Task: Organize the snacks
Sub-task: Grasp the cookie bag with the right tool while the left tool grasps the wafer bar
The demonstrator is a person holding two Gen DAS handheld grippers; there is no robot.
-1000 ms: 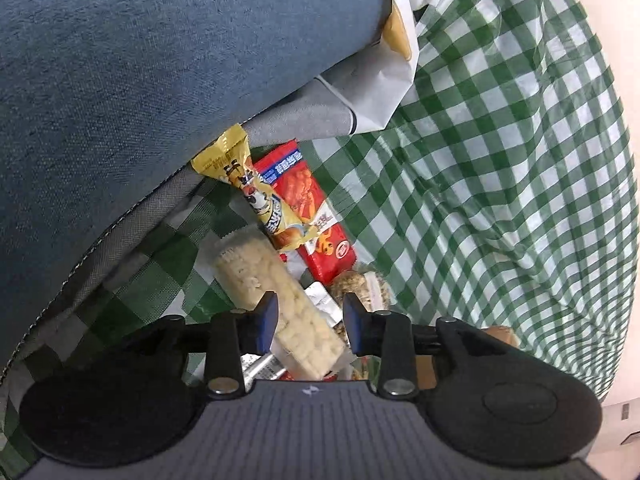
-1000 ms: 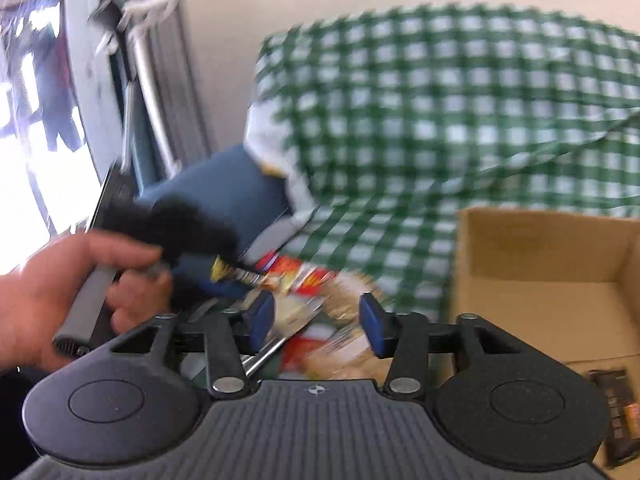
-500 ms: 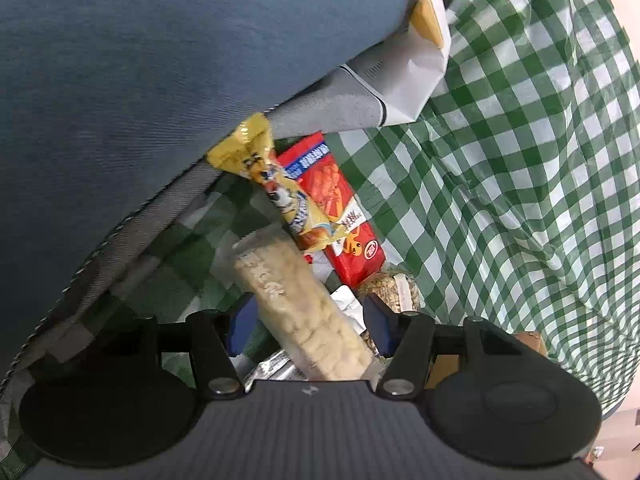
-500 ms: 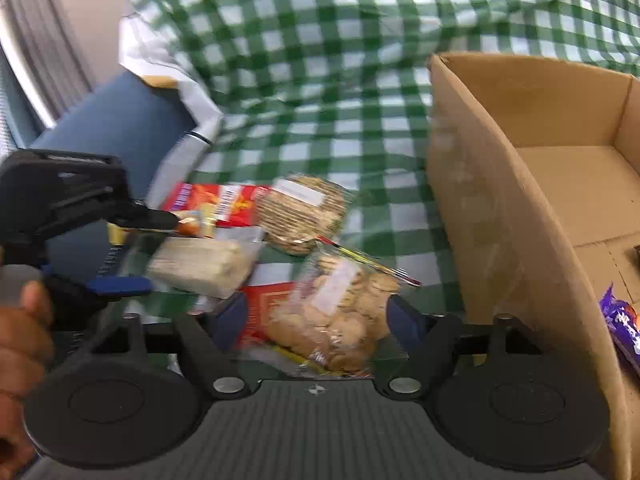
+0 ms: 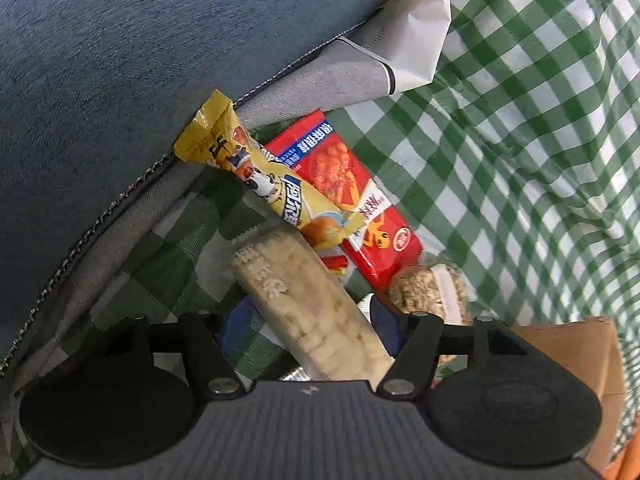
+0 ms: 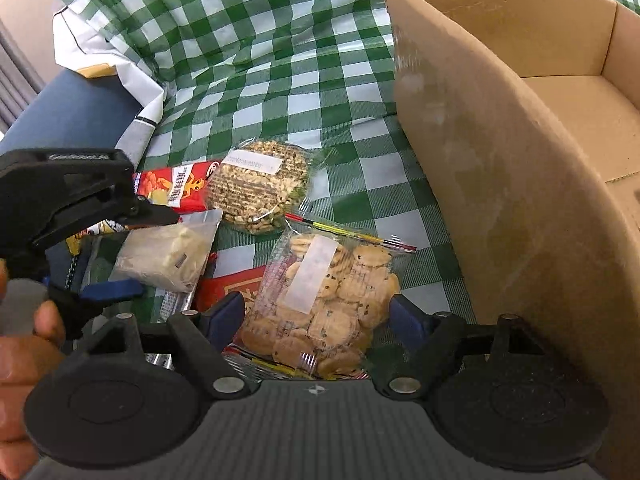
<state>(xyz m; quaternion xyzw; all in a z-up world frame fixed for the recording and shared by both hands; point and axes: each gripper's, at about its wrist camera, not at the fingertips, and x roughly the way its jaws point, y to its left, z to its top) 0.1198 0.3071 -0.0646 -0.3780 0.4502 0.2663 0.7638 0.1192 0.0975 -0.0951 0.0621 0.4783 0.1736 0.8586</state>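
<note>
We spread both tongs: left gripper [image 5: 310, 330] straddles the rice bar [image 5: 308, 312], right gripper [image 6: 316, 314] the cookie bag [image 6: 328, 300]; box [image 6: 500, 184] at two o'clock.

We see a green-and-white checked cloth [image 6: 256, 60] spread over most of the frame, creased in the upper part. At left lies a blue cushion [image 5: 140, 60] with grey piping. In the upper left corner of the right view, a beige wall [image 6: 24, 4] shows above grey slats [image 6: 14, 80]. Daylight is soft.
</note>
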